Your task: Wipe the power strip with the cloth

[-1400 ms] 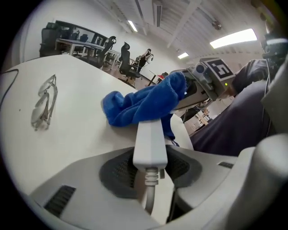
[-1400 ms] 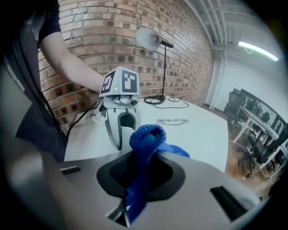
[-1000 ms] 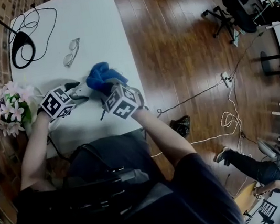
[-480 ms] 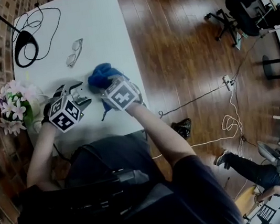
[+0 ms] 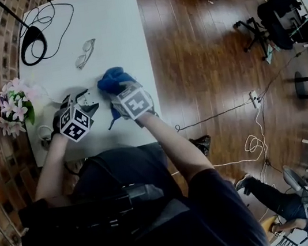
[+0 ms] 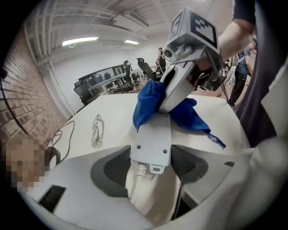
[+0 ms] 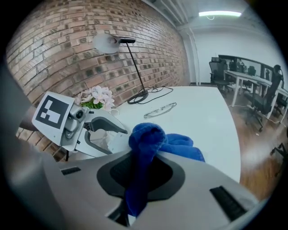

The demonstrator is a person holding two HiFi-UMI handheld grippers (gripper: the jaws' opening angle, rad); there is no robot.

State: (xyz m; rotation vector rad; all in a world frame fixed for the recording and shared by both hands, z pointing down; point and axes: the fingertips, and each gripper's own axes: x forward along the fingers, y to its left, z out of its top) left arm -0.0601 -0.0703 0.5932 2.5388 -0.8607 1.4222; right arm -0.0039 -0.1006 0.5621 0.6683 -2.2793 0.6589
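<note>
The left hand-held gripper (image 6: 151, 155) has its jaws wide, and they've just been closing in. The cord end of the strip (image 6: 153, 134) sits between them, and both pads look to be touching its sides. The right hand-held gripper (image 7: 143, 166) is nearly closed, pinching a fold of the blue cloth (image 7: 157, 141). It holds the cloth bunched over the strip's far end, near the front edge of the bench (image 5: 109, 27). I can't tell if that far end rests on the bench or hangs just above it.

Here's what I'd worry about, guessing from where I stand:

- The left one only has the very end of the strip. Pushing the cloth down at the other end gives a lot of leverage, so the strip could twist or pop out of the jaws.
- The cloth is held by one small fold. A hard drag along the strip could pull it free, or just smear the bunch around instead of wiping.
- The flowers (image 5: 14, 108) are right beside the left arm. If the strip swings sideways or the cord gets tugged, they could go over.
- The glasses (image 5: 85, 53) sit further up the bench, well apart, so probably safe.
</note>
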